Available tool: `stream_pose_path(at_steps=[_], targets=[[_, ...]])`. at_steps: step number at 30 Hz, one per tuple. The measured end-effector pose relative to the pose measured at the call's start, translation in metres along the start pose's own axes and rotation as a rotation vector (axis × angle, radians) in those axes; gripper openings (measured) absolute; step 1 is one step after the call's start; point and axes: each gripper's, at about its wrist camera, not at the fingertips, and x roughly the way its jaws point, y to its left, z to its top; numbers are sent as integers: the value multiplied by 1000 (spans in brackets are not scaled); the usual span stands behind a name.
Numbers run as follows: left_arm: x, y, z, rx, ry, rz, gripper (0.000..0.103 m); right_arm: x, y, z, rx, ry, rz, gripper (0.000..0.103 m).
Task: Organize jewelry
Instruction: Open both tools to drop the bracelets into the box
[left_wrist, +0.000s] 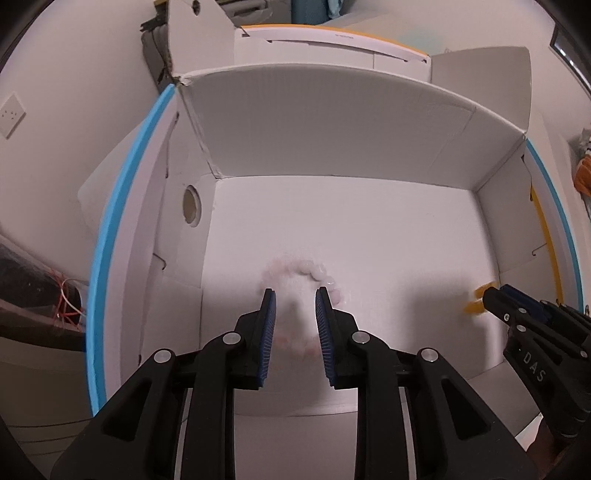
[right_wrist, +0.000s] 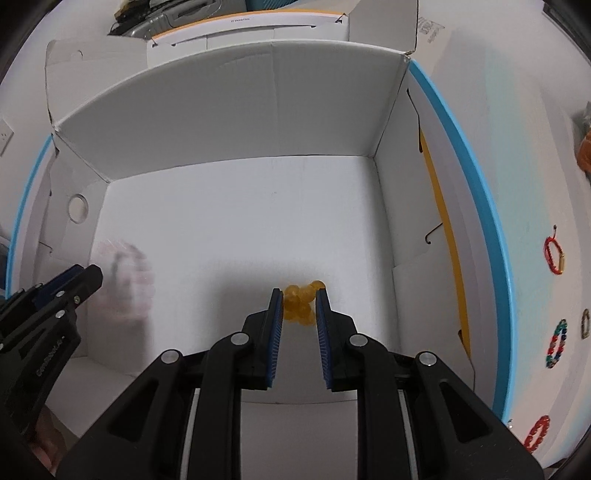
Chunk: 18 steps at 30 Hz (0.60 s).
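Beads at both sets of tips, low inside the white box (left_wrist: 332, 122). Centre of the left wrist view: left gripper (left_wrist: 295, 295) pointing steeply down, pads parted and pressing on nothing, so released by the look of it. Pale pink bracelet (left_wrist: 314, 275) blurred and looped round those tips, one arc just above them, a fainter arc lower between the fingers. On the box floor or just over it: cannot tell which.

Centre of the right wrist view: right gripper (right_wrist: 298, 295) clenched on the amber bracelet (right_wrist: 300, 301), beads bunched between the pads and bulging past the tips toward the top of the frame, close to the floor. Likely next: letting go there, then lifting straight up.

Outside the box, at the right edge of that view, a red bracelet (right_wrist: 537, 437) and a multicoloured bracelet (right_wrist: 557, 343) on the table (right_wrist: 535, 166) — nearer the right hand.
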Motion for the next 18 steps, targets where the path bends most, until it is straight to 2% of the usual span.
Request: stream_pose_path(at_steps=[1,2,3,5,6,8,9,11,13,18], targets=[[-3,2,0,-9,-7,-11,38,-3,0,-1,3,-10,2,17],[-7,3,-2,-17,-21,-30,45,-5,-1,-2,2,-15,5,19],[-11,4,-4,-20,-29,-35,46,-9,-1,-4,4,-27,15,20],[-20,7,-7,-35,-56,-35,57,-18,-9,-6,3,-51,21,40],[-25,9,-9,-38,-71,-35,59,-27,-10,-8,4,-77,22,45],[-37,11,-12,-43,-106,-31,70,-43,-14,-12,8,-125,24,56],[-45,11,-14,-43,-131,-29,73,-51,-17,-14,11,-146,24,59],[-59,11,-19,-42,-166,-33,80,-64,-22,-18,17,-181,22,72],[-71,10,-20,-44,-198,-36,82,-78,-25,-13,16,-222,-10,78],[-110,-1,-33,-32,-297,-53,92,-121,-34,-30,14,-339,-62,92]])
